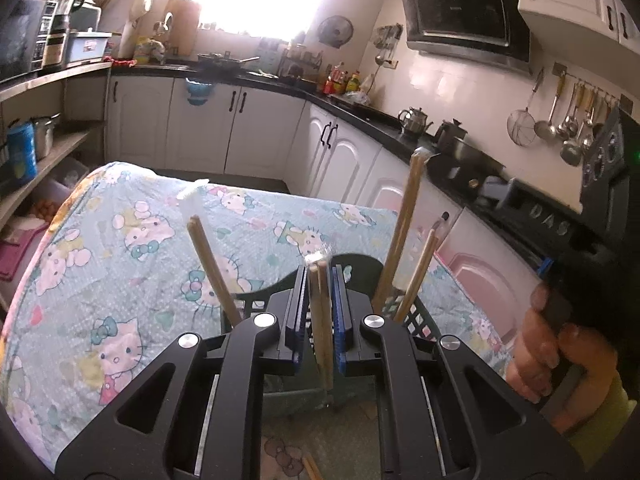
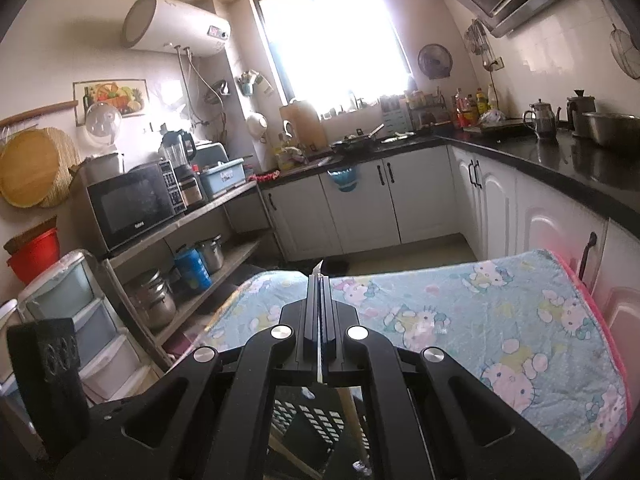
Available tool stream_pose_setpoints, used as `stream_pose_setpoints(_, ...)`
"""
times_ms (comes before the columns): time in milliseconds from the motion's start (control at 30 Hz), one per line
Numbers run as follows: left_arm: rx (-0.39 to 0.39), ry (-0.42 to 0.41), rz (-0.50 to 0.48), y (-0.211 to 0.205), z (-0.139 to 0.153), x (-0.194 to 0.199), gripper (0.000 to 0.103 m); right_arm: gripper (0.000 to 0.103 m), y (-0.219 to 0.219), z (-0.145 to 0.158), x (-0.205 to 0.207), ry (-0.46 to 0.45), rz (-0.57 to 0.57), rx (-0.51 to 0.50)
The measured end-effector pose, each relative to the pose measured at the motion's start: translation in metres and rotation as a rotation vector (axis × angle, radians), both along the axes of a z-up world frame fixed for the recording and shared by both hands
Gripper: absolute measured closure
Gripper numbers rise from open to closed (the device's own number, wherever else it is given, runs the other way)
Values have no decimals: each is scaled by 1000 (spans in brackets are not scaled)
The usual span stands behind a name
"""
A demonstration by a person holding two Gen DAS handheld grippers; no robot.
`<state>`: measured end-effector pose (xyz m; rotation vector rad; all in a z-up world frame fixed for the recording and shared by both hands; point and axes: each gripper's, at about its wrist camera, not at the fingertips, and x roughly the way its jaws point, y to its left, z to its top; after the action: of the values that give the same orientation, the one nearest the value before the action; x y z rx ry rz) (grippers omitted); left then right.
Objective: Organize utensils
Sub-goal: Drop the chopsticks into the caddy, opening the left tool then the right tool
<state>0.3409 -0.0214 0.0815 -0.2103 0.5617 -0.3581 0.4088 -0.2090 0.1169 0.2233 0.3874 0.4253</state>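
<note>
Your left claw (image 1: 320, 304) grips wrapped chopsticks (image 1: 322, 320) above the basket (image 1: 420, 320), ready to drop in; your right claw (image 2: 319, 320) pinches a thin wrapper (image 2: 319, 276).

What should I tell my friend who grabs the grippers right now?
Left hand-held gripper: shut on a wrapped pair of chopsticks, held upright above the dark basket.
Right hand-held gripper: shut on a thin clear wrapper.
Done: several chopsticks already stand in the basket on the cartoon-cat cloth.
Left: probably lower the held pair into the basket, then put the wrapper aside.
</note>
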Motion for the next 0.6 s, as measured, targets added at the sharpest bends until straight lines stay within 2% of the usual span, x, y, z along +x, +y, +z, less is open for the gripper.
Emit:
stream_pose_setpoints(300, -13, 11, -32, -3, -4, -2, 94, 102, -7, -23, 6, 94, 4, -44)
stream_pose_setpoints(367, -12, 12, -32, -2, -4, -4, 87, 101, -12, -25, 6, 111, -4, -56)
stream_pose_setpoints(600, 5, 20, -49, -6, -1, -9, 72, 100, -26, -30, 1, 144, -14, -67)
